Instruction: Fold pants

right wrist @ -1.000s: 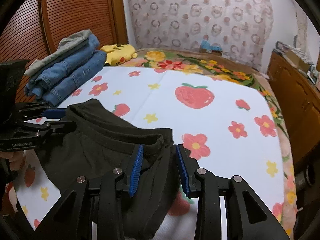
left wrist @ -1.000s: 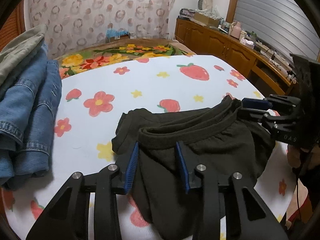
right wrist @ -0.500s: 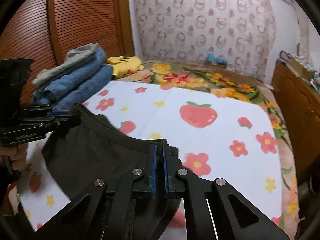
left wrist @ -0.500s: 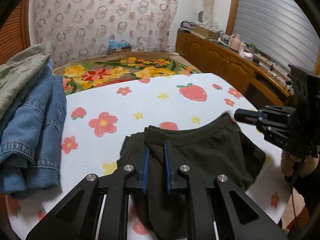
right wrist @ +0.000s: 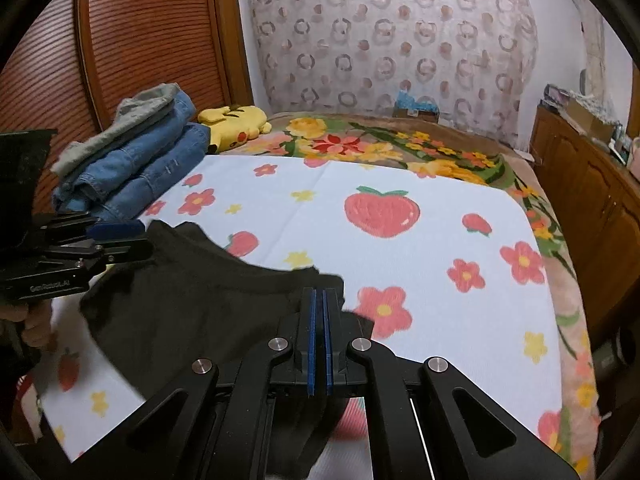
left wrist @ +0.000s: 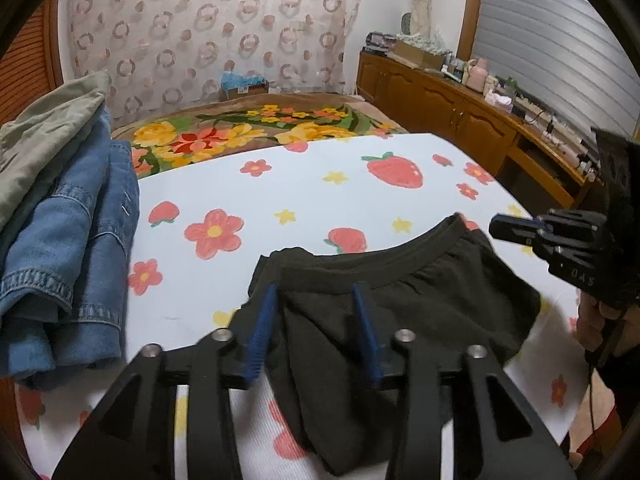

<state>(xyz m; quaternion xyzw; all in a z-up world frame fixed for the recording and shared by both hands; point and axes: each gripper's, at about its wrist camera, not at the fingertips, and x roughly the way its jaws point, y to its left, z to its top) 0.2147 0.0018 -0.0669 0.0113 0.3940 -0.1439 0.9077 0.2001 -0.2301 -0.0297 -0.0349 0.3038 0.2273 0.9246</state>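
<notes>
Near front edge of bed sheet (left wrist: 304, 196) — black pants (left wrist: 420, 300); right gripper (right wrist: 319, 300) clamped on waistband, left gripper (left wrist: 316, 300) just opened, fabric between, not pinched.

Pants (left wrist: 404, 308): plain black. Sheet (left wrist: 320, 196): white w/ red strawberries, red + yellow flowers. Blanket (right wrist: 360, 140): brown, yellow/red floral, green leaves. Folded jeans (right wrist: 140, 168): blue denim. Curtain (right wrist: 380, 40): pale, ring print. Gripper pads (right wrist: 313, 340): blue.

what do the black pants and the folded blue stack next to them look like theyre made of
Black pants: soft matte knit, likely cotton jersey; the ribbed waistband is gathered and the cloth drapes limply. Folded blue stack: denim, going by its faded twill look and stitched seams; the grey-green garment on top looks like washed cotton.
</notes>
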